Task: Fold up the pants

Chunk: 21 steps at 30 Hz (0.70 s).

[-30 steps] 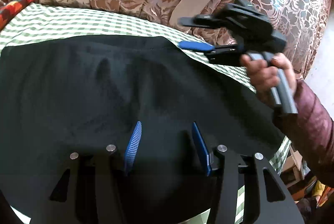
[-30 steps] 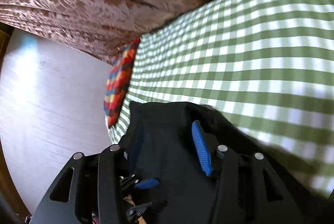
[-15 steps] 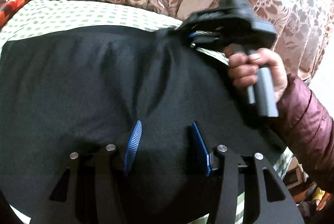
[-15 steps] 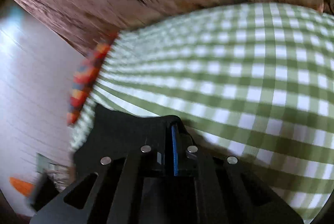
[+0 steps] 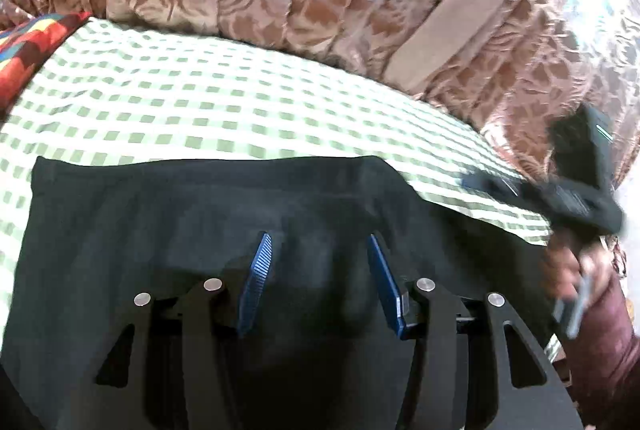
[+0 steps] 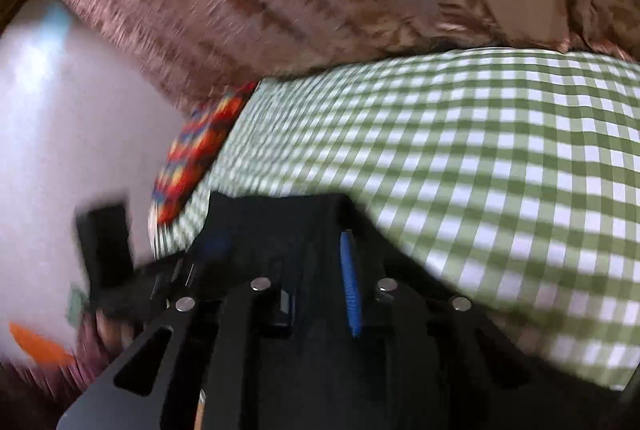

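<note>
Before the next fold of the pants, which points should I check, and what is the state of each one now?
1. Pants lie flat on the checked sheet: ok, only light wrinkles.
2. Left gripper grips the cloth: cannot tell; its pads stand apart with black cloth between them.
3. Right gripper grips the cloth: cannot tell; its jaws are nearly shut and have just been opening, and the blur hides whether cloth is between them.
4. Sheet beyond the pants is free for folding: ok.
5. Colourful cushion lies apart from the pants: ok.
</note>
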{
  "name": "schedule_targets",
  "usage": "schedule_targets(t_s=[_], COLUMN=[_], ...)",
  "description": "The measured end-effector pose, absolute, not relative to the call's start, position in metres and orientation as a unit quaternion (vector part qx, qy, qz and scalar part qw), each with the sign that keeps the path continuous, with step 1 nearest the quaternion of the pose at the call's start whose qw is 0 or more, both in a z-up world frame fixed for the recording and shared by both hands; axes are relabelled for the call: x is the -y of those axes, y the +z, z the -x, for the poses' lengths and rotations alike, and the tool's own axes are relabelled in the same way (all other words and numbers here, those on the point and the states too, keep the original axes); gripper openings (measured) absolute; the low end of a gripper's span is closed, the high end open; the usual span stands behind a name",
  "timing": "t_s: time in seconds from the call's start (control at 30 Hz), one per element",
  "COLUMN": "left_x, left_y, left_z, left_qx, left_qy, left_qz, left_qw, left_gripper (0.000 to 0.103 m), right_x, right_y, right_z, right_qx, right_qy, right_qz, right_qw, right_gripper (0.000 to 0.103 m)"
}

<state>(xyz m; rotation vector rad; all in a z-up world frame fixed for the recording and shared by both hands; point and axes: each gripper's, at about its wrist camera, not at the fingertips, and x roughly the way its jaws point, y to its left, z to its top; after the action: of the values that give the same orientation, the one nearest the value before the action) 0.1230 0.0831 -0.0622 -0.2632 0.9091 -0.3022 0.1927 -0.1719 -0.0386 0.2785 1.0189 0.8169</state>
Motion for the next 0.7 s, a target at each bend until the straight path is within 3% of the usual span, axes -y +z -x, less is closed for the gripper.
schedule_targets(t_s=[0.1, 0.17, 0.47, 0.57, 0.63, 0.7], left_x=[-0.091, -0.096, -0.106, -0.115, -0.136, -0.167], left_y=[-0.080, -0.090, -0.098, -0.086, -0.078, -0.071], left_z=[-0.140, -0.149, -0.146, -0.128, -0.104, -0.080], left_qx=[-0.459, -0.468, -0.449, -0.433, -0.411, -0.396], left_qy=[-0.117, -0.100, -0.092, -0.075, -0.058, -0.039], left_qz=[0.116, 0.113, 0.122, 0.142, 0.173, 0.209], left_qw=[0.873, 0.871, 0.881, 0.887, 0.893, 0.893], left_gripper=[0.049, 0.049, 0.049, 0.059, 0.060, 0.060], right_x=[0.150, 0.139, 0.157, 0.162, 0.162, 0.161], right_y=[-0.056, -0.078, -0.089, -0.077, -0.065, -0.056], right_z=[-0.174, -0.178, -0.182, -0.170, -0.160, -0.145], right_qx=[-0.489, -0.499, -0.477, -0.468, -0.458, -0.448], right_qy=[0.336, 0.260, 0.236, 0.239, 0.239, 0.245], right_qz=[-0.030, 0.031, -0.041, -0.059, -0.064, -0.062], right_qw=[0.804, 0.826, 0.845, 0.849, 0.854, 0.858], right_gripper=[0.017, 0.003, 0.000, 0.016, 0.032, 0.033])
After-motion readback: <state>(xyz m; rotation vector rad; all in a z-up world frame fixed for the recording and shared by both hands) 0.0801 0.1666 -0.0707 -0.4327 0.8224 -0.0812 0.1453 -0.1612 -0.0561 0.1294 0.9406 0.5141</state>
